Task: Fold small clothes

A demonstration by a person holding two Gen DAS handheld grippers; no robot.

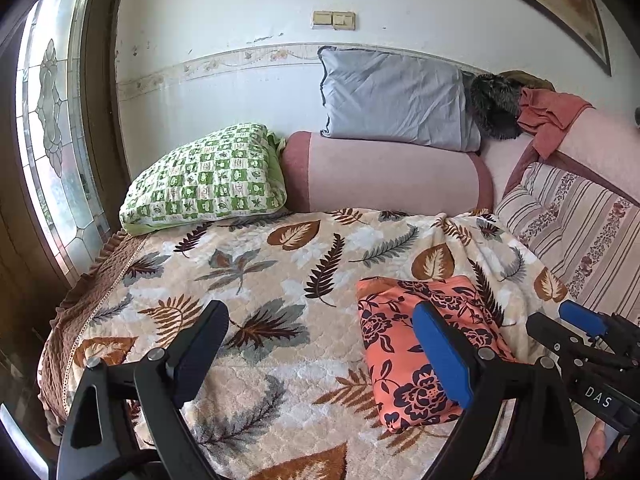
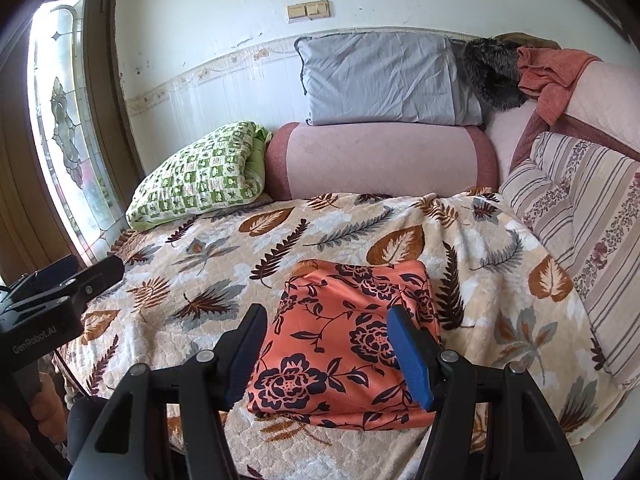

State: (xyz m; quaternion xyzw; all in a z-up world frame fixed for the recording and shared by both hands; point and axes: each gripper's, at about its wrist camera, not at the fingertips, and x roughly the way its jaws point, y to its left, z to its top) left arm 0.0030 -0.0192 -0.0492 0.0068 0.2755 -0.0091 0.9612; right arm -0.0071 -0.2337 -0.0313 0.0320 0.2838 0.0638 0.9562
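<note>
Orange cloth with dark blue flowers point(image 2: 344, 344), folded into a neat square, lies flat on the bed's fluffy cream blanket with brown and grey leaves point(image 2: 248, 264). It sits on the part of the blanket nearest to me.

Close over the near edge of the orange cloth hangs the right gripper point(image 2: 329, 354). Its black and blue fingers point(image 2: 410, 360) are spread wide, one over each side of the cloth, and they pinch nothing.

Just to the left of the orange cloth point(image 1: 416, 344) is the left gripper point(image 1: 322, 350), over the bare blanket point(image 1: 256, 264). Its fingers point(image 1: 440, 356) are spread wide too and hold nothing. One blue finger is in front of the cloth's left part. I cannot tell if it touches the cloth.

Beyond the orange cloth, at the far end of the bed, lies a long pink roll cushion with dark red ends point(image 2: 380, 160). A grey pillow point(image 2: 384, 80) rests on top of it, against the white wall. To the left of the roll cushion is a green and white checked pillow point(image 2: 200, 176), close to a tall window with patterned glass point(image 2: 64, 120). To the right of the orange cloth is a striped cushion with small flowers point(image 2: 580, 216). Behind the striped cushion, a rust-red cloth point(image 2: 556, 76) and something dark and furry point(image 2: 492, 76) are heaped together.
</note>
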